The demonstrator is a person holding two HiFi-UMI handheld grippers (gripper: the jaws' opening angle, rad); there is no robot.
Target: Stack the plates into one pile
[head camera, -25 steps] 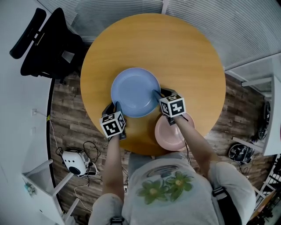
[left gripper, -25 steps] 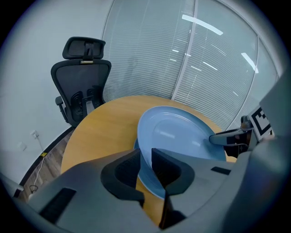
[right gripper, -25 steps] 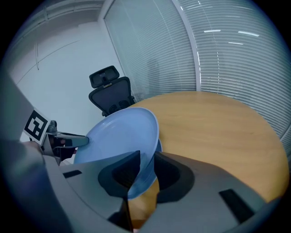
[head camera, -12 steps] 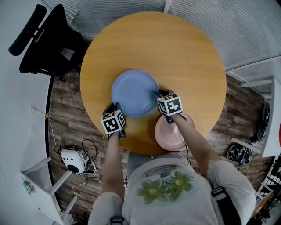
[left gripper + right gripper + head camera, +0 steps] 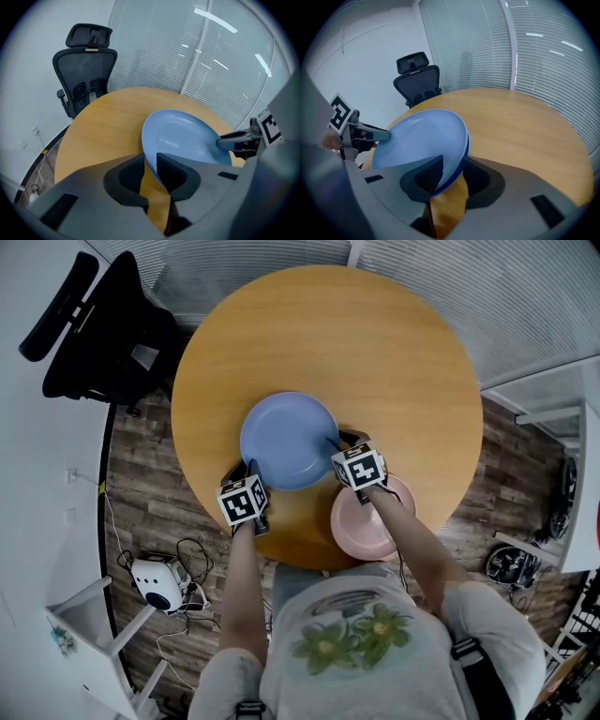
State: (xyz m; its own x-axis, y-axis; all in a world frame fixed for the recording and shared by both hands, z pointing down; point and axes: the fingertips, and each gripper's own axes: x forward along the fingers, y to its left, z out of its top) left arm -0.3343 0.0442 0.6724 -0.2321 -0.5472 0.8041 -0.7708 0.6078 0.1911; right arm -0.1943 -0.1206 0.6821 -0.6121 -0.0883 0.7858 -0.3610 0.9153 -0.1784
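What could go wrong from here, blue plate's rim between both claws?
1. The right claw has just been opening its jaws with the rim of the blue plate between them, while the left claw looks clamped on the opposite rim. A one-sided release could tilt or skid it.
2. The pink plate lies near the edge of the table, under the right forearm. Pulling back could knock it off.

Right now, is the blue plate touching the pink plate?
Apart. The head view shows bare wood of the table between the blue plate's near rim and the pink plate.
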